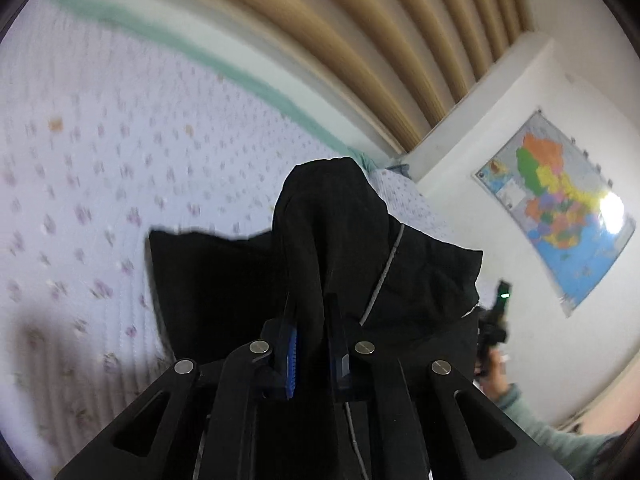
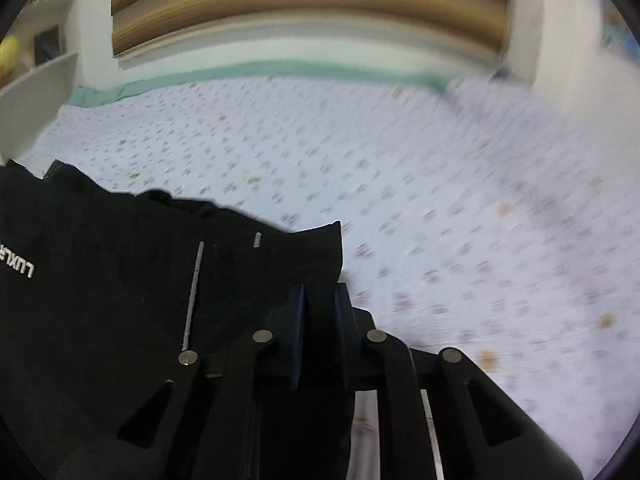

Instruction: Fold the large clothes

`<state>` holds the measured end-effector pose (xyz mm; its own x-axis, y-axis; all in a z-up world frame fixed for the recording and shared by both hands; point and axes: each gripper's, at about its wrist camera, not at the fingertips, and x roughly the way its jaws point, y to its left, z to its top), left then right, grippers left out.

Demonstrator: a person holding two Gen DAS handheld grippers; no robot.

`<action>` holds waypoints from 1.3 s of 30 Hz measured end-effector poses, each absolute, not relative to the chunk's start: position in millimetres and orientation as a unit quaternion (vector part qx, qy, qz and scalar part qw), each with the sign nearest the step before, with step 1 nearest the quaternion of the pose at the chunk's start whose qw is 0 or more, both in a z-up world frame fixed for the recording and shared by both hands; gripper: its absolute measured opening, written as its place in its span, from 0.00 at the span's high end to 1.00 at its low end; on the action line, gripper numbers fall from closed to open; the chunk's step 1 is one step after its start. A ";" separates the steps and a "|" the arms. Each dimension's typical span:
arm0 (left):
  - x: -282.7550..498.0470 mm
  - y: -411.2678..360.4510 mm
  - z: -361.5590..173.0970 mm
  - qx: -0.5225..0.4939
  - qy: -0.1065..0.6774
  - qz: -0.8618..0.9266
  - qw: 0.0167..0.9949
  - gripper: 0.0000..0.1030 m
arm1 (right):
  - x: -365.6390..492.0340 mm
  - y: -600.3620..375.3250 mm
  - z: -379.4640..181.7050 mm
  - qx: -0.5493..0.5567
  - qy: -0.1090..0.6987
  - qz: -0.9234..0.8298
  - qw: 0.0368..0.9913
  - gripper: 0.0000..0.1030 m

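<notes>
one black garment (image 1: 224, 280), two tools (image 1: 310, 320), one map (image 1: 560, 208)

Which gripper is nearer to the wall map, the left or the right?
Right. Seen from the left wrist, the right gripper is beside the wall map; the left gripper grips the black garment farther away.

Black garment (image 1: 224, 280) with a silver-grey zip line and white lettering lies on the bedspread (image 1: 100, 160), pale lilac dotted with small purple sprigs, edged mint green. Beyond the bedspread, tan-striped blinds (image 1: 320, 40); beside them a multicoloured map (image 1: 560, 208).
</notes>
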<state>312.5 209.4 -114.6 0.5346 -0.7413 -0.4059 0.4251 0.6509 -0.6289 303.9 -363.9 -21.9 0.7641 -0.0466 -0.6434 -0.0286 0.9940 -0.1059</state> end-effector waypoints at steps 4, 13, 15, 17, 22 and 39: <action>287.9 213.1 -69.5 -0.232 0.279 -0.305 0.881 0.91 | 291.2 -346.4 18.6 -0.124 0.289 -0.095 0.944 0.90; 343.9 214.3 -93.7 -0.258 0.366 -0.161 0.879 0.91 | 335.3 -339.4 36.8 -0.056 0.328 -0.042 0.942 0.95; 354.0 214.1 -120.4 -0.268 0.398 -0.151 0.864 0.91 | 339.6 -345.8 20.8 -0.022 0.351 -0.022 0.936 0.58; 359.8 217.5 -147.6 -0.286 0.417 -0.158 0.848 0.90 | 340.0 -363.1 4.2 0.004 0.353 -0.023 0.935 0.19; 365.2 222.6 -163.1 -0.306 0.413 -0.169 0.841 0.90 | 360.9 -415.9 -32.8 0.125 0.412 0.023 0.903 0.17; 353.9 221.5 -85.5 -0.256 0.313 -0.128 0.906 0.91 | 351.2 -364.6 37.9 0.003 0.312 -0.015 0.950 0.87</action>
